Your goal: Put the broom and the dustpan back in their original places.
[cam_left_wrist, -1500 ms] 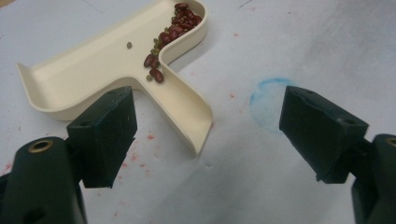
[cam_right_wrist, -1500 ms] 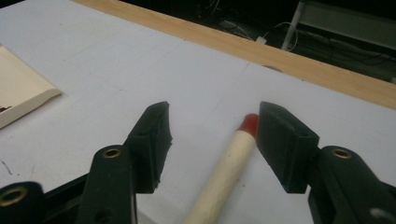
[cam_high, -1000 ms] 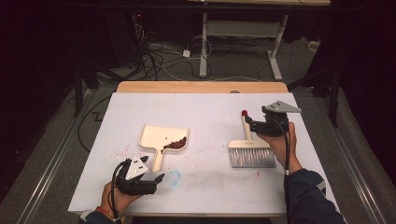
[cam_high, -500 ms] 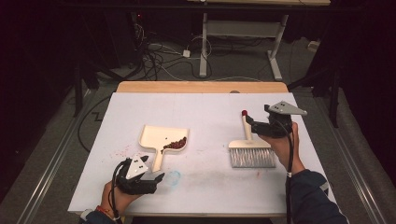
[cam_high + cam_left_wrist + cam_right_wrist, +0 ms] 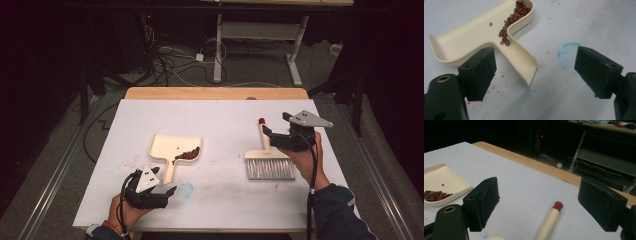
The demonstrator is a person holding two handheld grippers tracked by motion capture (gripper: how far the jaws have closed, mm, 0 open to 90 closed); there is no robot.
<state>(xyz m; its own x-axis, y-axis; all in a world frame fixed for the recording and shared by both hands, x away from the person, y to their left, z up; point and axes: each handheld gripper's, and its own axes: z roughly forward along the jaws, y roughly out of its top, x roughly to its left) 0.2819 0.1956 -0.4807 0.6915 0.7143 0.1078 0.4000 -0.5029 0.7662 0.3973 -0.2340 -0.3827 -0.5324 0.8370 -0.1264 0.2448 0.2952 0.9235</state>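
A cream dustpan (image 5: 176,147) (image 5: 474,37) (image 5: 439,177) lies left of the table's middle with a small heap of red beans (image 5: 187,154) (image 5: 516,12) (image 5: 434,195) in it. Its handle points toward my left gripper (image 5: 167,192) (image 5: 536,72), which stands open just short of the handle's end and holds nothing. At the right lies a brush (image 5: 269,162) with grey bristles and a red-tipped cream handle (image 5: 550,220). My right gripper (image 5: 270,136) (image 5: 539,200) hovers over that handle. Its jaws have just been opening and stand wide, with the handle below and between them, untouched.
A pale blue smudge (image 5: 185,190) (image 5: 567,57) and faint red specks mark the white table top (image 5: 225,115) near the left gripper. A wooden strip (image 5: 215,93) edges the far side. Beyond it are dark floor, cables and a desk frame (image 5: 260,30).
The right gripper has drifted slightly right and up from the brush handle, and the brush rests on the table. The left hand, dustpan and beans have not moved.
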